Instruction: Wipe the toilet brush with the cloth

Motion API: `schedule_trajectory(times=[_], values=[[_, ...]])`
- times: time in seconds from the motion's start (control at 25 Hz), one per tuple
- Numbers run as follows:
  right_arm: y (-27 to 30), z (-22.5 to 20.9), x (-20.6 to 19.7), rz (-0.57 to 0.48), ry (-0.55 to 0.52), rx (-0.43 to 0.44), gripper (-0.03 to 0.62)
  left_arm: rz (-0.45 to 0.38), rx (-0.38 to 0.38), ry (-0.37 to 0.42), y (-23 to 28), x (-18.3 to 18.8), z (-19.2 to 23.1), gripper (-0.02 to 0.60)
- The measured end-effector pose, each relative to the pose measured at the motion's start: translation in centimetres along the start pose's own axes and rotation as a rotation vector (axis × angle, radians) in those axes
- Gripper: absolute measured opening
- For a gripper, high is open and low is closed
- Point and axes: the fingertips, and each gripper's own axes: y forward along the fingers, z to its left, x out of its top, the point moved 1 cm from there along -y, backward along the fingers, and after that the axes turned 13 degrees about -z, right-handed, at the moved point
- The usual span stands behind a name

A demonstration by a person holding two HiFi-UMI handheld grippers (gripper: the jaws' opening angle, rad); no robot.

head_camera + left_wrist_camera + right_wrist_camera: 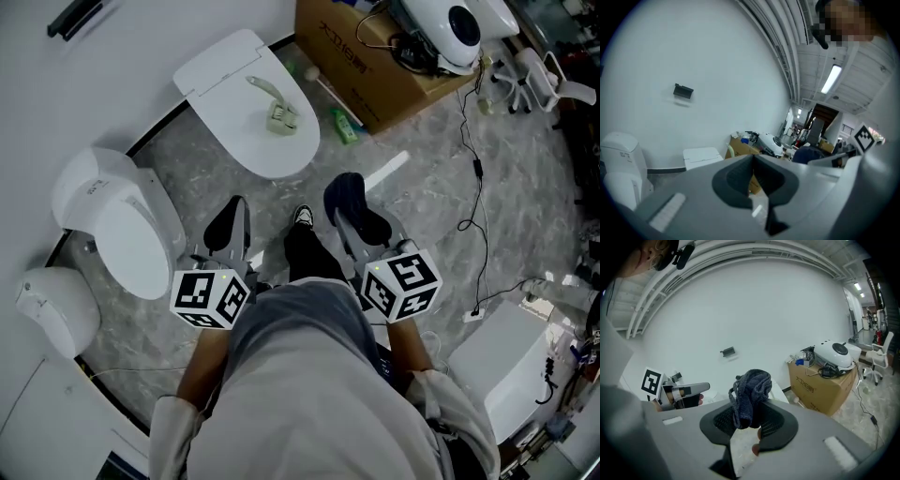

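Observation:
The pale green toilet brush lies on the closed lid of a white toilet ahead of me. My right gripper is shut on a dark blue cloth, well short of the brush. In the right gripper view the bunched cloth sticks up from between the pads. To its left, my left gripper hangs over the floor near the toilet's front. Its jaws are shut with nothing between them. It touches neither brush nor cloth.
A second white toilet with its seat down stands at the left, against the wall. A cardboard box carrying a white device stands behind the first toilet. A green bottle and a cable lie on the marble floor.

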Motion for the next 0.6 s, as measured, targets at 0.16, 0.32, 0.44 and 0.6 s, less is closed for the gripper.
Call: schedule_trajectory(times=[0.16, 0.32, 0.44, 0.6], values=[[3.6, -3.9, 1.6, 0.025, -0.001, 0.048, 0.089, 0.016, 0.037, 0.016, 5.1, 0.0, -0.2, 0.0], [6.7, -6.6, 2.7, 0.039, -0.004, 0.097, 0.089, 0.034, 0.076, 0.037, 8.8, -0.4, 0.2, 0.0], [8.5, -7.9, 2.8, 0.052, -0.003, 0.126, 0.089, 0.053, 0.102, 0.047, 10.7, -1.0, 0.8, 0.0], [10.4, -9.2, 2.5, 0.074, 0.001, 0.146, 0.089, 0.063, 0.126, 0.06, 12.7, -1.7, 1.7, 0.0]])
